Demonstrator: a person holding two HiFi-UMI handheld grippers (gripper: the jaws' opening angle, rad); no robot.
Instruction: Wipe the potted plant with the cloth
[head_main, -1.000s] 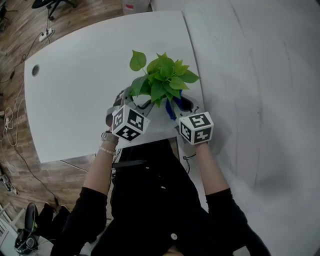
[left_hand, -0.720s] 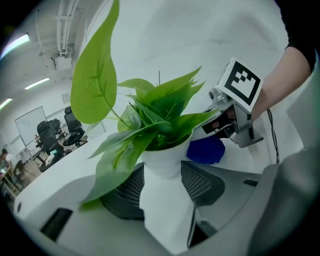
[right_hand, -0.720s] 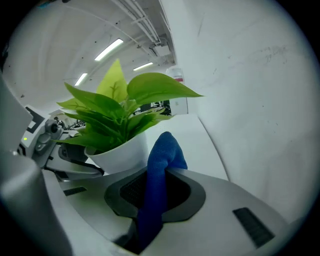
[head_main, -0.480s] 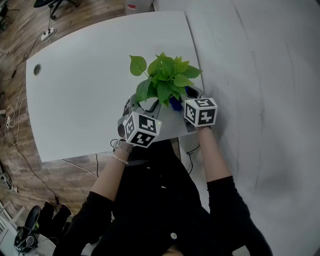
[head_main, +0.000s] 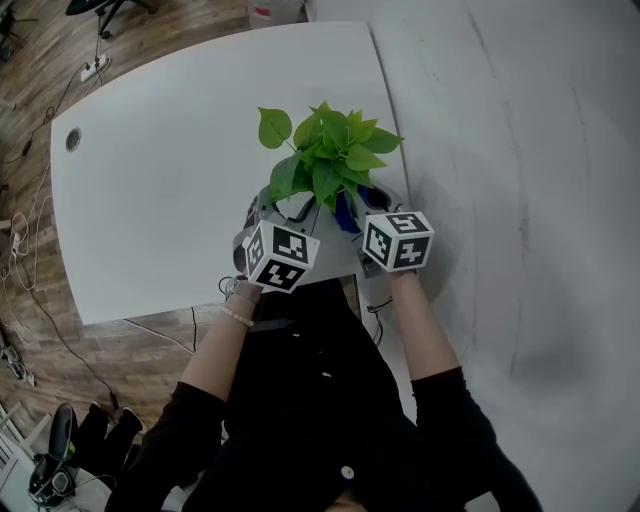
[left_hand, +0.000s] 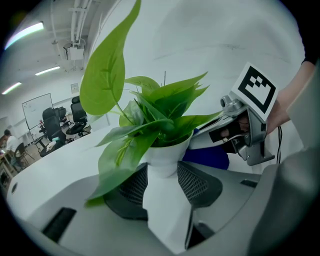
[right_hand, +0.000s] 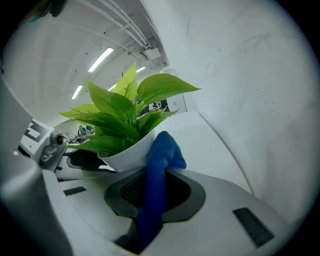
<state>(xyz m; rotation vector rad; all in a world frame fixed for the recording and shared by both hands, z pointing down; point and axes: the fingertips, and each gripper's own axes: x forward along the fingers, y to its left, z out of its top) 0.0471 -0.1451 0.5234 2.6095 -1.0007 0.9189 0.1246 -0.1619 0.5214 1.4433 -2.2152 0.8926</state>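
1. The potted plant (head_main: 330, 160) stands at the near edge of the white table (head_main: 160, 180), close to the wall (head_main: 520, 150). Its stems rise from a white pot (left_hand: 162, 160). The leaves fan up and outward, and one large leaf (head_main: 273, 127) on a long stalk reaches toward the far left.
2. A blue cloth (right_hand: 157, 175) stands up lengthwise, and its folded top touches the pot's side just under the rim.
3. The right gripper (right_hand: 156, 189) slants down at the pot from the right, its jaws clamped on the cloth.
4. The left gripper (left_hand: 162, 175) slants down from the other side. Its jaws have just been closing, and the pads (left_hand: 192, 182) now sit against the pot's lower sides. A drooping leaf (left_hand: 120, 165) overlaps one jaw.
5. Both forearms reach forward from the torso, roughly side by side.
6. A wooden floor (head_main: 30, 60) with cables lies beyond the table.
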